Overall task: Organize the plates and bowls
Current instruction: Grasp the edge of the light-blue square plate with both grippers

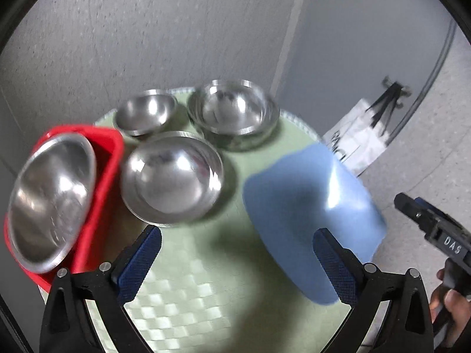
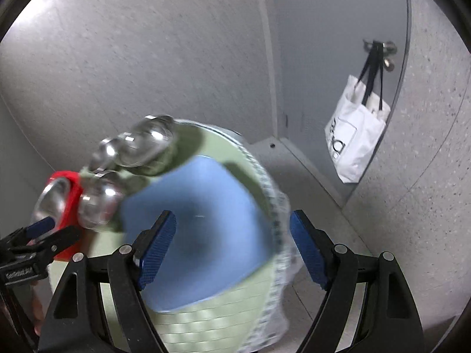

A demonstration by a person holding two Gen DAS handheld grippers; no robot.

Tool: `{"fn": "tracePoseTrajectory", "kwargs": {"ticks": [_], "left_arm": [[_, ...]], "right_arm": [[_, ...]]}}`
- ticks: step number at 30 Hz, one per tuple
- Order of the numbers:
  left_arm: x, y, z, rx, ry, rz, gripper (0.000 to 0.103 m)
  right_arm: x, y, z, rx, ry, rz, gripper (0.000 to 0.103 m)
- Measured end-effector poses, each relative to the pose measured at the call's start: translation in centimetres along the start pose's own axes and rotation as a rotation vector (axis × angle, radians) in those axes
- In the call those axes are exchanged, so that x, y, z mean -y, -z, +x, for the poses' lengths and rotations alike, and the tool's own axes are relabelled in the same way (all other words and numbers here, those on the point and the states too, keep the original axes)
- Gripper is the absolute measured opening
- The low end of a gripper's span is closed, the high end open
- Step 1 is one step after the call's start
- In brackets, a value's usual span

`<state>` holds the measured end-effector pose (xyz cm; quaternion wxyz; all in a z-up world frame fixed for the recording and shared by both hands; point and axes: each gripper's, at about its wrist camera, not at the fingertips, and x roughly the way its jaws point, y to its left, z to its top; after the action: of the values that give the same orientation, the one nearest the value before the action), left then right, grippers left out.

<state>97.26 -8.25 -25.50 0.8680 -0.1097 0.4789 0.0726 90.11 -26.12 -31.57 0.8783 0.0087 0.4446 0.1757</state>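
Both views motion-blurred. Blue plate (image 1: 306, 206) partly hidden by spread left gripper (image 1: 237, 257); right gripper (image 2: 232, 250) spread, empty. Steel bowl (image 1: 50, 200) tilted in red bin (image 1: 103, 176).

Both wrist views look steeply down, close above the green mat (image 1: 212, 279) (image 2: 206, 332); both share the blue plate (image 1: 309, 206) (image 2: 206, 220).

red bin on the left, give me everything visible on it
The red bin looks like glossy plastic with rounded corners, sitting at the left edge of the green woven mat. One steel bowl leans tilted inside it, resting on its walls. Another steel bowl sits close beside its right wall; contact is unclear. Neither gripper touches it. Its base is hidden.
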Motion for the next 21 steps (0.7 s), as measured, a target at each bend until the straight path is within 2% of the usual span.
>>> {"fn": "tracePoseTrajectory", "kwargs": {"ticks": [5, 6, 11, 12, 14, 16, 17, 18, 19, 20, 21], "left_arm": [[3.4, -0.8, 4.8, -0.087, -0.051, 0.002, 0.100], [3.6, -0.8, 5.7, -0.104, -0.065, 0.000, 0.097], [4.6, -0.6, 8.6, -0.162, -0.081, -0.011, 0.091], [4.7, -0.6, 9.1, -0.171, -0.079, -0.009, 0.087], [5.0, -0.5, 9.9, -0.196, -0.071, -0.003, 0.079], [4.8, -0.5, 10.8, -0.208, -0.051, 0.001, 0.069], [4.8, -0.5, 11.0, -0.208, -0.034, 0.008, 0.067], [5.1, -0.6, 11.2, -0.204, -0.013, 0.024, 0.059], [5.3, -0.7, 11.5, -0.200, 0.011, 0.038, 0.048], [5.5, -0.8, 11.6, -0.199, 0.032, 0.052, 0.042], [5.5, -0.9, 11.8, -0.198, 0.045, 0.063, 0.030]], "right_arm": [[3.2, 0.0, 4.6, -0.097, -0.057, 0.007, 0.081], [3.4, 0.2, 5.2, -0.109, -0.074, 0.010, 0.081], [3.5, 1.2, 7.4, -0.165, -0.140, 0.011, 0.072], [3.4, 1.4, 7.6, -0.171, -0.149, 0.008, 0.071], [3.2, 1.6, 7.9, -0.182, -0.172, 0.002, 0.063], [3.0, 1.9, 8.3, -0.199, -0.194, 0.008, 0.052], [3.0, 2.0, 8.4, -0.206, -0.207, 0.012, 0.043], [3.0, 2.1, 8.5, -0.212, -0.214, 0.017, 0.031], [2.9, 2.3, 8.6, -0.218, -0.223, 0.023, 0.022], [2.9, 2.4, 8.4, -0.214, -0.238, 0.029, 0.019], [2.8, 2.5, 8.3, -0.208, -0.240, 0.031, 0.017]]}}
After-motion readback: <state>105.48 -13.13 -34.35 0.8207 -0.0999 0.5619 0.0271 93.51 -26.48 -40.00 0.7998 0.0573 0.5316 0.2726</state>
